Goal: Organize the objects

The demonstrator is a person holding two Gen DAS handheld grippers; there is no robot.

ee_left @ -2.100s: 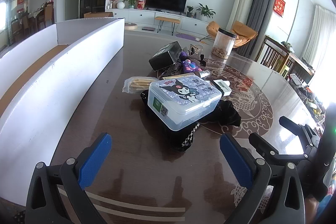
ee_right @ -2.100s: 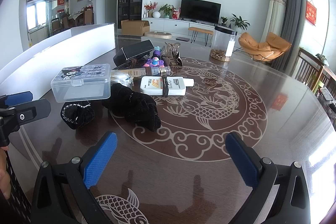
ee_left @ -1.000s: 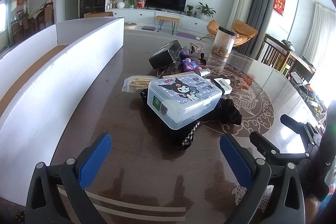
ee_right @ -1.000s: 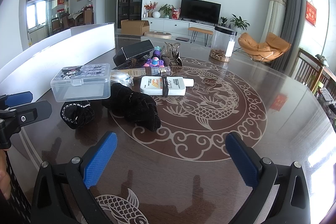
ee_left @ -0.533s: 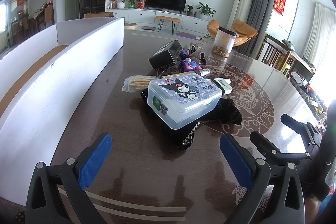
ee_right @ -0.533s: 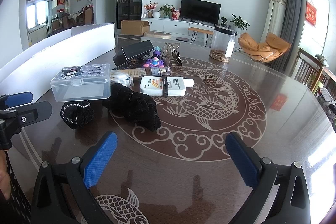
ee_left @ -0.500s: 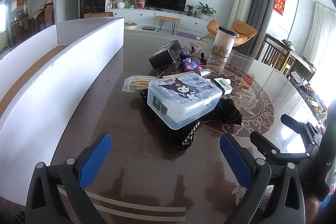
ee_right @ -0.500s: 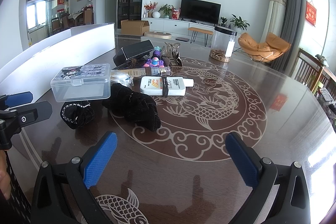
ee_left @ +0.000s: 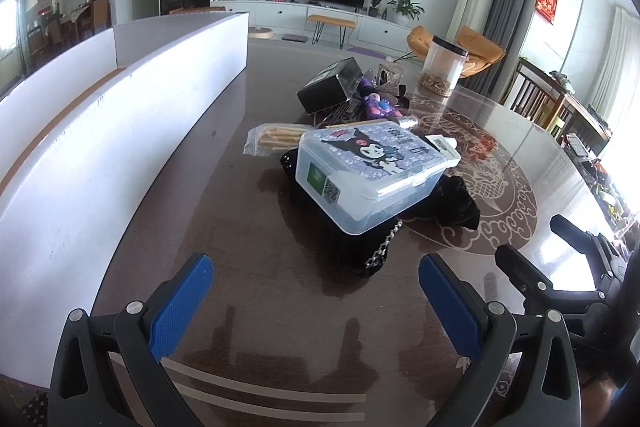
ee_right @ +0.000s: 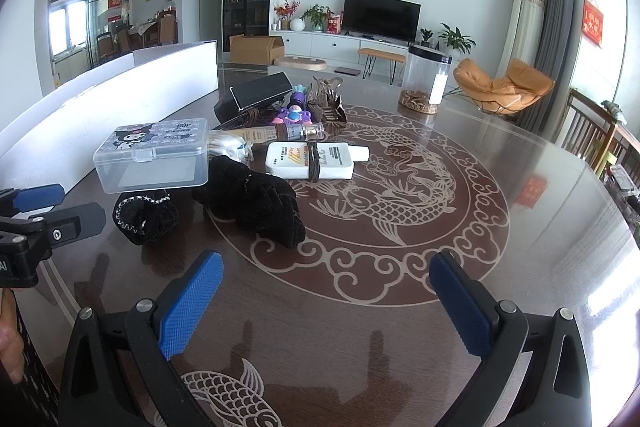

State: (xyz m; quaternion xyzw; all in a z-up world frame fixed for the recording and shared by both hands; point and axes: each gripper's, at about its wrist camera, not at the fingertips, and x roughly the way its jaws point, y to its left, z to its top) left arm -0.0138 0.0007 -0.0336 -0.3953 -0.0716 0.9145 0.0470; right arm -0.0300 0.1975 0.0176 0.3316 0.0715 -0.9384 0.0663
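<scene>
Pile ahead: we hold left gripper [ee_left: 316, 291] and right gripper [ee_right: 326, 287] spread, empty. Clear lidded box [ee_left: 370, 173] probably rests on black cloth [ee_right: 250, 201]; grasp its short sides squarely.

Glossy dark wood table [ee_right: 400, 327], clear smooth plastic box [ee_left: 370, 173], fuzzy black cloth [ee_right: 256, 201], matt white board [ee_left: 120, 131]

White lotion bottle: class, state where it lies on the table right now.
In the right wrist view the white lotion bottle lies flat near the table's middle, right of the clear plastic box, just behind the black cloth.
</scene>
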